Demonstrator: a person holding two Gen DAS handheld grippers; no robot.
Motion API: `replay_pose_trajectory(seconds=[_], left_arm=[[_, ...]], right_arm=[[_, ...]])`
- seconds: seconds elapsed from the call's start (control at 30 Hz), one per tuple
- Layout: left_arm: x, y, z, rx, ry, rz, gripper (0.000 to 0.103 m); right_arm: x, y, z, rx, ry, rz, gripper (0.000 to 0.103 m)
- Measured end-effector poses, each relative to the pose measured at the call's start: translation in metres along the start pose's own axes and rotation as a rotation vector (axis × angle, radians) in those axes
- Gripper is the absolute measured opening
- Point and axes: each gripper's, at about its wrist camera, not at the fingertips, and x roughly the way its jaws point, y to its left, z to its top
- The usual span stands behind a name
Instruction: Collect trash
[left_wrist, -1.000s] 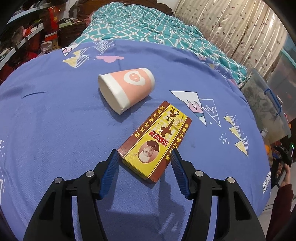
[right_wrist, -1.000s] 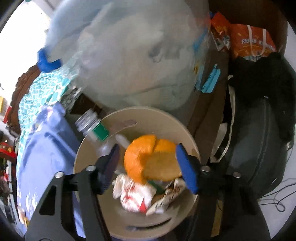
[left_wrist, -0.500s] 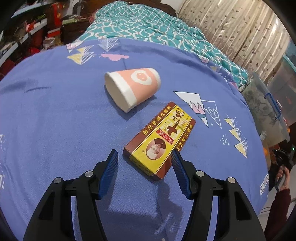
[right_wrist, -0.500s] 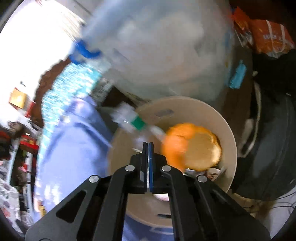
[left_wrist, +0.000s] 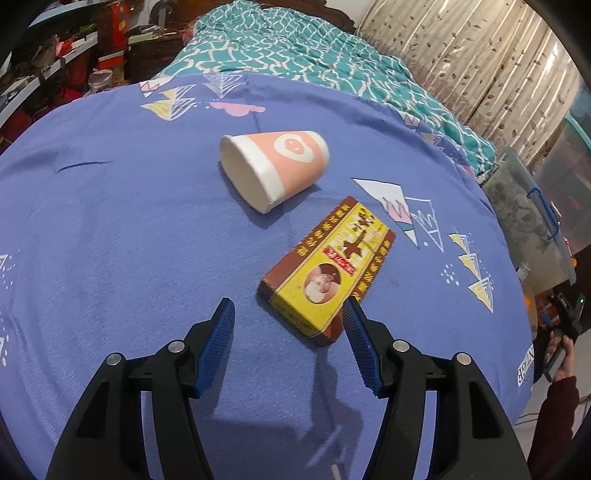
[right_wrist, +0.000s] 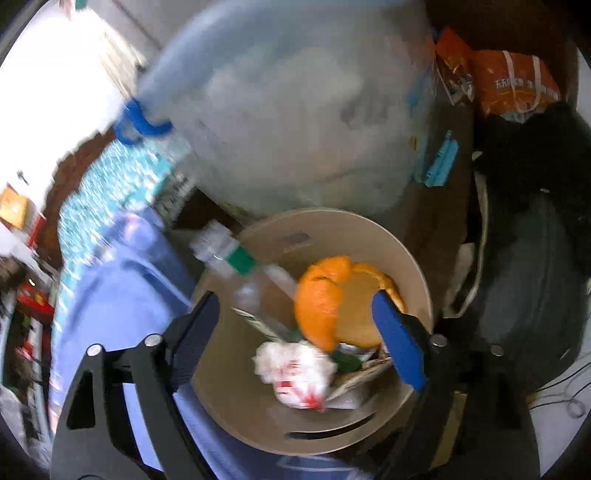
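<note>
In the left wrist view a pink and white paper cup (left_wrist: 275, 166) lies on its side on the blue bedspread (left_wrist: 110, 240). A yellow and brown flat box (left_wrist: 328, 269) lies nearer, its near end just ahead of my right finger. My left gripper (left_wrist: 288, 325) is open and empty above the bedspread. In the right wrist view my right gripper (right_wrist: 295, 321) is open and empty over a beige trash bin (right_wrist: 417, 273). The bin holds orange peel (right_wrist: 325, 299), a clear plastic bottle (right_wrist: 236, 258) and a crumpled white and red wrapper (right_wrist: 295, 369).
A teal patterned quilt (left_wrist: 295, 55) lies at the far end of the bed. Curtains (left_wrist: 461, 55) and a clear storage box (left_wrist: 524, 206) stand to the right. Beside the bin are a large translucent container (right_wrist: 295, 103), a dark bag (right_wrist: 524, 302) and orange packets (right_wrist: 513, 81).
My left gripper has drifted left, so the box now sits towards its right finger. My right gripper was open, shut half a second ago, and is open again over the bin.
</note>
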Motion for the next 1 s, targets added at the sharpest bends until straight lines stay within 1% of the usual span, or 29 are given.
replay_pose_trajectory(seconds=[0.07, 0.13, 0.23, 0.33, 0.37, 0.4, 0.43, 0.47, 0.53, 0.73, 0.77, 0.8, 0.87, 1.0], left_arm=[[0.0, 0.0, 0.0, -0.008, 0.004, 0.002, 0.058], [0.0, -0.003, 0.001, -0.007, 0.002, 0.001, 0.058], [0.001, -0.008, 0.001, 0.007, 0.004, 0.005, 0.059], [0.004, -0.011, 0.0, 0.019, 0.012, 0.01, 0.059], [0.004, -0.012, 0.001, 0.018, 0.013, 0.01, 0.059], [0.005, -0.012, 0.001, 0.018, 0.015, 0.008, 0.059], [0.005, -0.012, 0.002, 0.017, 0.017, 0.007, 0.059], [0.005, -0.012, 0.001, 0.017, 0.015, 0.007, 0.059], [0.006, -0.013, 0.001, 0.017, 0.014, 0.001, 0.059], [0.006, -0.013, -0.003, 0.024, 0.016, -0.004, 0.059], [0.006, -0.011, -0.003, 0.019, 0.015, -0.004, 0.059], [0.005, -0.009, -0.003, 0.014, 0.015, -0.004, 0.059], [0.002, -0.005, -0.002, 0.002, 0.009, -0.005, 0.059], [-0.002, 0.001, -0.001, -0.008, 0.0, -0.013, 0.059]], right_arm=[[0.015, -0.004, 0.002, -0.001, 0.058, -0.003, 0.066], [0.031, -0.008, 0.005, 0.002, 0.114, -0.021, 0.066], [0.049, -0.012, 0.008, 0.012, 0.157, -0.036, 0.067], [0.059, -0.009, 0.01, -0.023, 0.167, -0.102, 0.065], [0.061, -0.008, 0.01, -0.048, 0.169, -0.123, 0.056], [0.061, -0.005, 0.011, -0.073, 0.171, -0.123, 0.03], [0.065, -0.005, 0.011, -0.07, 0.214, -0.065, 0.031], [0.065, -0.008, 0.011, -0.041, 0.231, -0.057, 0.031], [0.062, -0.009, 0.013, -0.041, 0.216, -0.061, 0.033], [0.066, -0.015, 0.007, 0.008, 0.236, -0.035, 0.033], [0.068, -0.014, 0.006, 0.014, 0.242, -0.024, 0.03], [0.067, -0.013, 0.004, 0.014, 0.242, -0.016, 0.024], [0.061, -0.007, 0.0, 0.012, 0.218, 0.019, 0.019], [0.034, 0.003, 0.001, 0.021, 0.153, 0.084, 0.017]])
